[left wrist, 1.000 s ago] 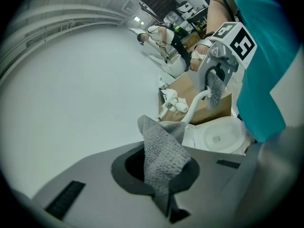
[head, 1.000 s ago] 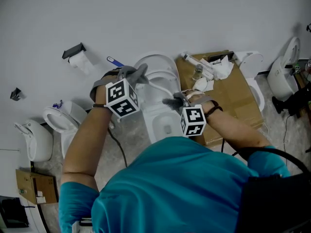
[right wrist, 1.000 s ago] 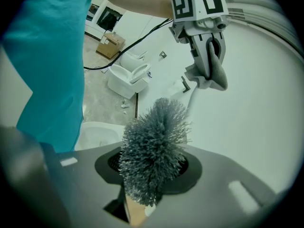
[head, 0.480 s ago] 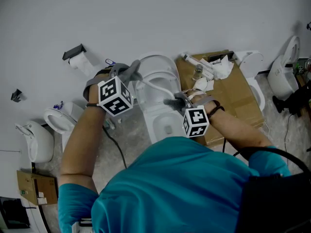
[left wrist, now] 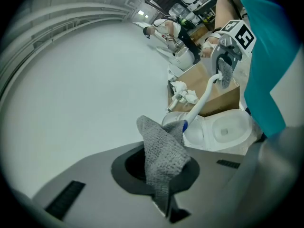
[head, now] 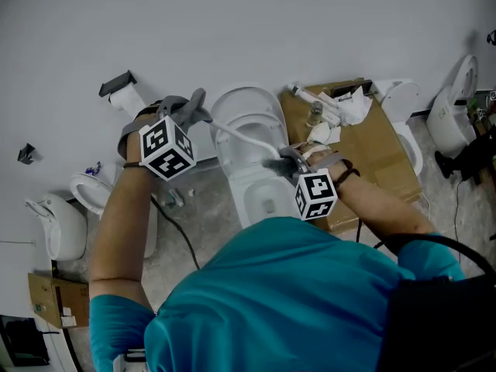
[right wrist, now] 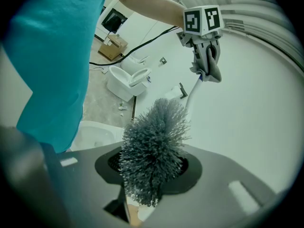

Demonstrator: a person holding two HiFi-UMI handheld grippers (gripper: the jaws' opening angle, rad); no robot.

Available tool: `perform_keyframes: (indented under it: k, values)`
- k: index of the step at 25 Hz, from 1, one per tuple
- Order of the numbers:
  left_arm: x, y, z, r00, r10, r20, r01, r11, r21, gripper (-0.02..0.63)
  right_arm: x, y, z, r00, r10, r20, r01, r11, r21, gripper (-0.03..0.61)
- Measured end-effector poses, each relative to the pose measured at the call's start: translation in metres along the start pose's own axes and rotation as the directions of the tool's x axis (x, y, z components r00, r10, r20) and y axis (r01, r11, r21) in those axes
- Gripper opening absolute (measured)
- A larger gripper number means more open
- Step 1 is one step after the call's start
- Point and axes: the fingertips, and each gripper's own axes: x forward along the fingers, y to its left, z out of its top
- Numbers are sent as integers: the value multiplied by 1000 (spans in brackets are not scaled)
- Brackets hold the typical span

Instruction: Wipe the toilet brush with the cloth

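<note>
I judge the toilet brush (right wrist: 154, 146) light and stiff: the right gripper (right wrist: 140, 198) clamps its springy bristle head, and the left gripper (left wrist: 164, 201) pinches the limp cloth (left wrist: 164, 156) at its handle end.

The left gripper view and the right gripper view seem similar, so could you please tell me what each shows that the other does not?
Only the left gripper view shows the cluttered cardboard box and the right gripper from outside. Only the right gripper view shows the paper-roll holder on the wall and the left gripper from outside. Both show the brush, bristle end in the right jaws, white handle running to the cloth in the left jaws.
</note>
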Motion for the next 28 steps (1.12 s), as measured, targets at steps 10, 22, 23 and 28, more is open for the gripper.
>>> perform_keyframes:
  k: [10, 22, 23, 28]
  values:
    - [-9, 34, -40, 996, 61, -66, -64, 997, -43, 12, -6, 1, 0, 1000, -9, 27, 10, 1000, -26, 147]
    - [-23, 48, -63, 969, 150, 198, 2, 792, -610, 12, -39, -4, 39, 906, 126, 404, -276, 900, 337, 147]
    - [-19, 37, -55, 957, 128, 259, 75, 755, -651, 12, -45, -8, 47, 882, 129, 454, -311, 881, 356, 147]
    - [-4, -28, 21, 787, 21, 617, 516, 526, -676, 12, -78, -31, 88, 711, 110, 694, -498, 776, 388, 147]
